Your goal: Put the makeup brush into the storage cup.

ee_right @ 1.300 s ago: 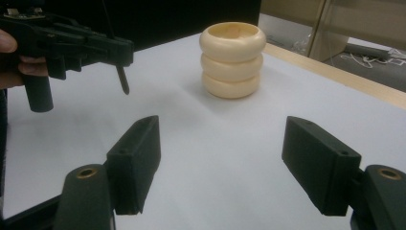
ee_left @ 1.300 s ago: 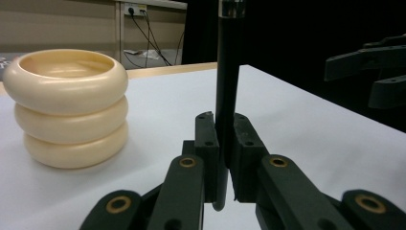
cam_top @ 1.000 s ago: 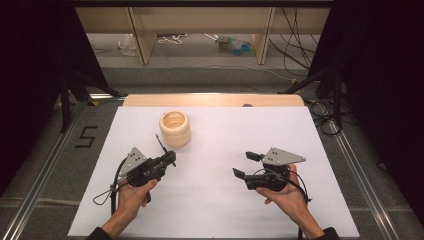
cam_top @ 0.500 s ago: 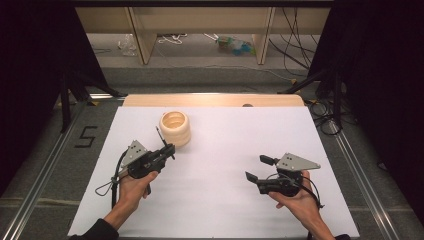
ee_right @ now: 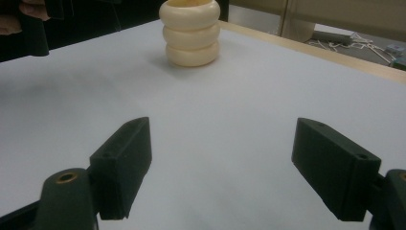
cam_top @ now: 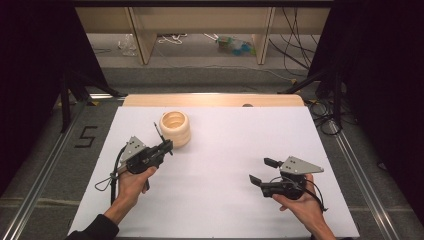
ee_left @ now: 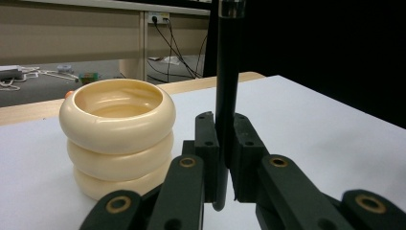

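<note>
A cream ribbed ring-shaped pot (cam_top: 175, 128) stands upright on the white tabletop (cam_top: 225, 150), left of centre toward the back. My left gripper (cam_top: 168, 145) sits just in front of it, shut on a thin black rod (cam_top: 160, 134) that stands up between the jaws. In the left gripper view the rod (ee_left: 228, 72) rises from the clamped pads of the left gripper (ee_left: 224, 129), with the pot (ee_left: 117, 139) close by on the left. My right gripper (cam_top: 262, 171) hovers near the front right. Its jaws have just been opening and stand open with nothing between them (ee_right: 230, 163). The pot (ee_right: 191, 33) is far ahead of it.
A wooden strip (cam_top: 215, 100) runs along the table's far edge. Metal rails (cam_top: 350, 155) flank both sides, and a "5" mark (cam_top: 86, 136) lies on the floor at left. Shelving and loose cables (cam_top: 200, 40) stand behind the table.
My right gripper has shifted to the right and a little toward the front edge, and its jaws have spread wider. The left gripper has stayed almost still by the pot, holding the rod.
</note>
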Tool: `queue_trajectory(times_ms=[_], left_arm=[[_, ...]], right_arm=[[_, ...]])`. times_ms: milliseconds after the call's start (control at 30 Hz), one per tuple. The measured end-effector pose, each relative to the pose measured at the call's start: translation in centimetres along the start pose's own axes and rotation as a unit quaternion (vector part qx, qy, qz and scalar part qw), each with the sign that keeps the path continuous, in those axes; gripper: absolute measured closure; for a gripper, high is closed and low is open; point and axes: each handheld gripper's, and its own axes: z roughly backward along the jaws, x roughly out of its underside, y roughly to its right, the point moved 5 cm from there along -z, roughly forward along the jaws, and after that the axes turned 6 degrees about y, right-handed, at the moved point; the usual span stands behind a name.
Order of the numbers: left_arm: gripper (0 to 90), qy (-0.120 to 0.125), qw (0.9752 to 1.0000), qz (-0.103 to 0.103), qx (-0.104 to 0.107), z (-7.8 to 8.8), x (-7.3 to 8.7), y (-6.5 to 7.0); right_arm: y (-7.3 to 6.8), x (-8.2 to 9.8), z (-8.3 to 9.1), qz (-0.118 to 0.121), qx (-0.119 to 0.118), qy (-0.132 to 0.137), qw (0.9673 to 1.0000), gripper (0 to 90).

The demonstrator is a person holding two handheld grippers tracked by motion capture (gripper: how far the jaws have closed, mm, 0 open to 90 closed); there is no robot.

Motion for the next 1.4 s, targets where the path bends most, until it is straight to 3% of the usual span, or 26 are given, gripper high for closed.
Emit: queue_trajectory(times_ms=[33, 100, 167, 267, 433, 467, 533, 633, 700, 800, 1000, 1100, 1167, 1400], left_arm=[[83.2, 0.001, 1.0000, 0.003, -0.002, 0.0, -0.1, 0.0], [83.2, 0.003, 1.0000, 0.003, -0.003, -0.1, -0.2, -0.1], [83.1, 0.003, 1.0000, 0.002, -0.003, -0.2, -0.3, -0.3], [83.2, 0.003, 1.0000, 0.001, -0.003, -0.4, -0.3, -0.4], [83.2, -0.001, 1.0000, 0.000, -0.008, -0.7, -0.2, -0.6], [83.2, -0.002, 1.0000, -0.001, -0.008, -0.7, -0.2, -0.6], [83.1, -0.002, 1.0000, -0.002, -0.008, -0.8, -0.3, -0.7], [83.1, -0.001, 0.9999, -0.001, -0.011, -1.0, -0.5, -0.9], [83.1, 0.000, 0.9999, -0.002, -0.012, -1.1, -0.7, -1.1], [83.2, 0.001, 0.9999, -0.007, -0.014, -1.2, -1.0, -1.4], [83.1, -0.001, 0.9998, -0.008, -0.020, -1.3, -1.2, -1.9], [83.1, -0.001, 0.9998, -0.007, -0.021, -1.4, -1.5, -2.1], [83.1, -0.003, 0.9998, -0.006, -0.019, -1.5, -1.8, -2.2], [83.1, -0.006, 0.9996, -0.009, -0.025, -2.2, -2.6, -2.9]], right_arm=[[0.0, 0.0, -0.1, -0.001, -0.001, 0.010, 0.9999, 22.2], [0.1, 0.2, 0.4, -0.008, 0.003, -0.003, 1.0000, 22.0], [0.3, 0.3, 0.4, -0.007, 0.002, 0.009, 0.9999, 21.8], [0.4, 0.5, 0.9, -0.005, 0.011, -0.007, 0.9999, 21.7], [0.2, 0.7, 0.9, -0.016, 0.002, 0.007, 0.9998, 21.6], [0.3, 0.7, 0.9, -0.007, 0.006, 0.012, 0.9999, 21.6], [0.3, 0.8, 1.3, -0.008, 0.011, -0.007, 0.9999, 21.4], [0.1, 1.0, 1.3, -0.012, 0.010, -0.009, 0.9998, 21.2], [0.1, 1.1, 1.1, -0.009, 0.007, 0.004, 0.9999, 20.8], [-0.1, 1.3, 1.5, -0.013, 0.008, -0.010, 0.9998, 20.5], [-0.1, 1.5, 1.7, -0.007, 0.009, -0.006, 0.9999, 20.4], [-0.3, 1.5, 1.8, -0.009, 0.007, -0.018, 0.9998, 20.4], [-0.3, 1.5, 1.7, -0.007, 0.004, -0.008, 0.9999, 20.4], [-0.5, 1.5, 1.8, -0.012, 0.003, -0.012, 0.9999, 20.4]])
